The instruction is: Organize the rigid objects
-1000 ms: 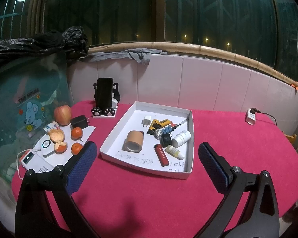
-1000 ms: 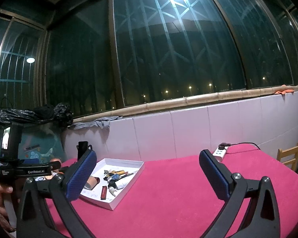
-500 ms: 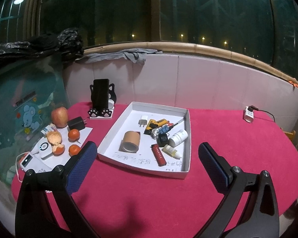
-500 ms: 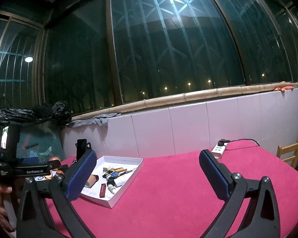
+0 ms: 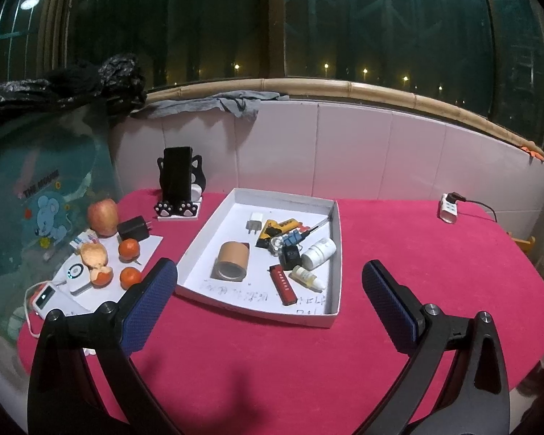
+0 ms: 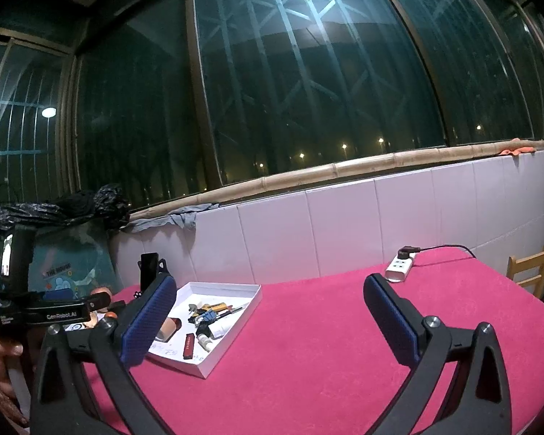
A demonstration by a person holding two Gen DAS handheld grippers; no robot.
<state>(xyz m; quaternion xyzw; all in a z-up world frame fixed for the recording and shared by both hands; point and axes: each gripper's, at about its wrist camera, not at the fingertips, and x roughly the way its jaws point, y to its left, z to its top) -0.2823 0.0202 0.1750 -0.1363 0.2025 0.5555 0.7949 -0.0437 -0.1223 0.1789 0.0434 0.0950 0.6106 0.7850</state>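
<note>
The red-clothed table (image 5: 435, 253) carries a white tray (image 5: 335, 239) at 12 o'clock from the left gripper (image 5: 268, 301), which hangs with its 2 fingers spread wide and nothing between them. The right gripper (image 6: 268, 311), equally wide and empty, has the tray at 10 o'clock and farther off, so the left looks nearer. In the tray lie a tape roll (image 5: 232, 261), a white bottle (image 5: 319, 252) and a red bar (image 5: 283, 284), its long axis running 11 to 5.

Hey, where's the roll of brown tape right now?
In the left wrist view, the brown tape roll lies on its side in the white tray's left half, left of the red lighter and below the white plug.
</note>
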